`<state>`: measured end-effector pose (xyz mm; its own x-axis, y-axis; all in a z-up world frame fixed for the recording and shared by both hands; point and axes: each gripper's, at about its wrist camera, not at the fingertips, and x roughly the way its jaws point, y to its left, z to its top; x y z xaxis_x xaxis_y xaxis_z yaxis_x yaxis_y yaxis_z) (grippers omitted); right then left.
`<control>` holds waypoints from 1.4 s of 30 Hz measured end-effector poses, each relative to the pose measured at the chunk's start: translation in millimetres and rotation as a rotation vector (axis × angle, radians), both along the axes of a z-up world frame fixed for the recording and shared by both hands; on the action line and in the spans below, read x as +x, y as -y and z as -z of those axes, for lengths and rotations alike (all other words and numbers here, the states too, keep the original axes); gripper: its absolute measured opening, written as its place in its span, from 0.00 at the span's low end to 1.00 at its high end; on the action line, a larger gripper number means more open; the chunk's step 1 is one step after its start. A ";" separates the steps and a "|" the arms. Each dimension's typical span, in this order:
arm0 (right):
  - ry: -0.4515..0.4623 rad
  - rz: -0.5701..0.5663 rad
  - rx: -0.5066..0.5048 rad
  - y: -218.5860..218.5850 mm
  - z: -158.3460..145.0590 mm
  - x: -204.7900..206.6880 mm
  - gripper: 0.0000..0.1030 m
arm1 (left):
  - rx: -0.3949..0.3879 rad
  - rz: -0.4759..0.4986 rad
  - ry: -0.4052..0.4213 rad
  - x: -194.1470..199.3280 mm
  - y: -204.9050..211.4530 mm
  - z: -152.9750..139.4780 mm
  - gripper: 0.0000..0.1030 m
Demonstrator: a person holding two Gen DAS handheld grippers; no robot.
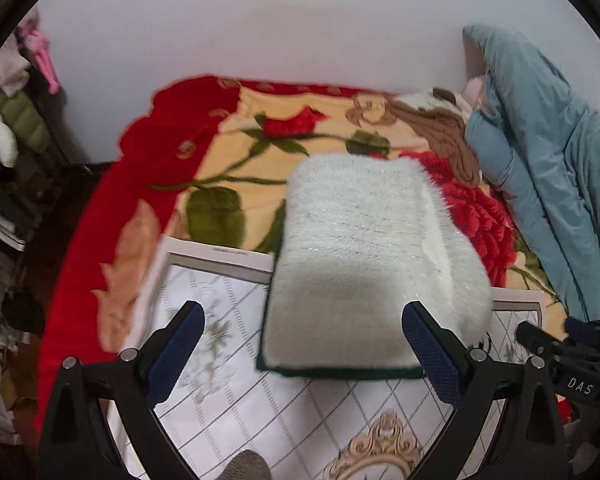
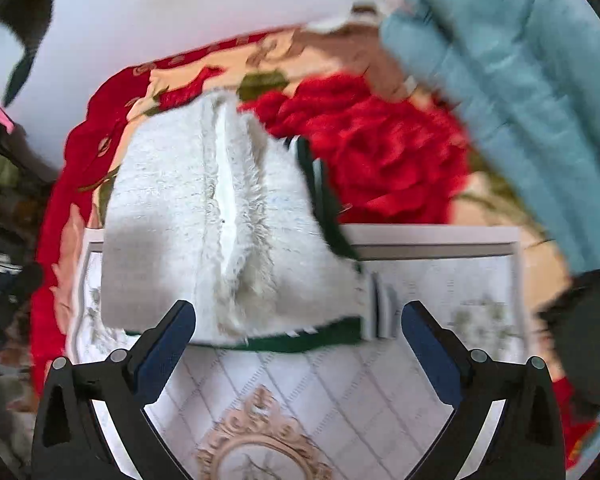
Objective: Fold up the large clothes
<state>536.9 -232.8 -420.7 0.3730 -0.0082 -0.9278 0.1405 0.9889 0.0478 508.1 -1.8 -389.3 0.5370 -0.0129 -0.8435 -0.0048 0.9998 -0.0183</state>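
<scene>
1. Far left of the left wrist view: a cluttered rack of clothes stands beside the bed, well apart from the work.
2. Left of centre: the red floral blanket covers the bed, and a white patterned board lies on it as my folding surface.
3. Lower centre: my left gripper has its jaws wide apart and holds nothing; the right pad sits close to the bundle's near right corner, though I cannot tell whether it touches.
4. Centre: the white fluffy garment, trimmed in dark green, lies as a compact folded bundle, its near end on the board and its far end reaching over the blanket.
5. In the right wrist view, my right gripper is likewise spread and empty, just short of the green hem; a seam runs down the bundle's top.
6. Far right: a light blue padded coat lies heaped, unfolded.
7. Judgement: the bundle looks nearly finished. To do well, I should square the edges, press lightly, and avoid snagging the long pile.
</scene>
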 end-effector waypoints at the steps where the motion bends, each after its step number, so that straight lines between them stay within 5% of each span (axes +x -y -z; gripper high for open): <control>1: 0.020 0.010 -0.029 -2.9 -15.5 -13.0 1.00 | 0.009 -0.005 0.012 -9.7 0.1 -9.9 0.98; 10: 0.169 0.013 -0.271 -33.2 -171.3 -136.1 1.00 | 0.021 -0.023 0.078 -119.0 -1.0 -127.5 0.98; 20: 0.293 0.005 -0.265 -60.3 -331.2 -284.4 1.00 | 0.015 -0.022 0.168 -231.1 -4.5 -237.6 0.98; 32: 0.413 0.001 -0.240 -62.4 -427.8 -384.6 1.00 | 0.037 -0.017 0.258 -301.5 -4.6 -296.3 0.98; 42: 0.388 0.004 -0.226 -58.8 -469.1 -406.2 1.00 | 0.020 -0.040 0.185 -319.2 1.1 -323.9 0.98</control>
<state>130.7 -174.0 48.5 0.6928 -0.1971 -0.6937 0.1589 0.9800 -0.1198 188.9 -2.9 -65.4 0.6827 0.0272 -0.7302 -0.0426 0.9991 -0.0025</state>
